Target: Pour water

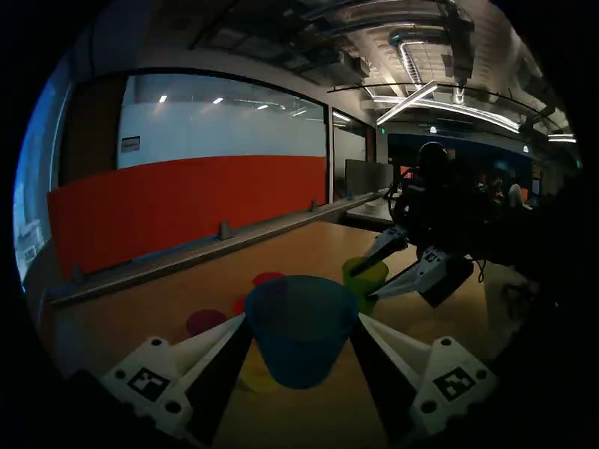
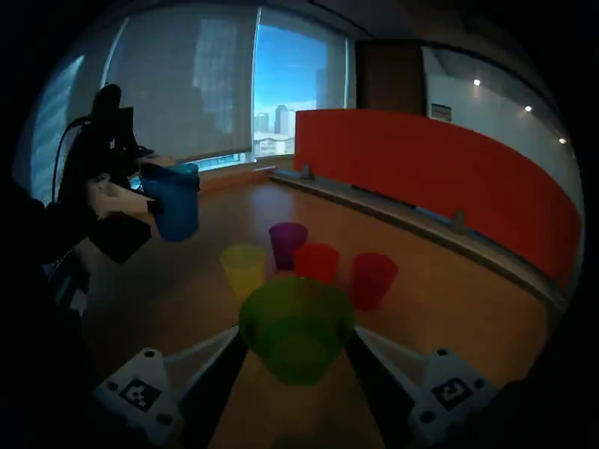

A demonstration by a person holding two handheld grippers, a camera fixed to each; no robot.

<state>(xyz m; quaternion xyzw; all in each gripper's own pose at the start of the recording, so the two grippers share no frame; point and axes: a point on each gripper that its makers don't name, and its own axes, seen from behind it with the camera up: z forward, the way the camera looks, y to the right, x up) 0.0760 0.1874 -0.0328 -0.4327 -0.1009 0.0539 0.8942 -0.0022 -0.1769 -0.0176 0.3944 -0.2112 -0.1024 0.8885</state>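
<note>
Low in the left gripper view, the left gripper (image 1: 302,322) clamps the blue cup (image 1: 302,355). Low in the right gripper view, the right gripper (image 2: 297,331) grips the green cup (image 2: 297,359). Both cups look upright and apart, so pouring seems not yet begun.

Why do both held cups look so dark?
Left gripper view: the ceiling light strips glare, the blue cup in the left tool is dim, fisheye bends the table edge. Right gripper view: the bright window backlights the scene, so the green cup in the right tool looks murky.
</note>
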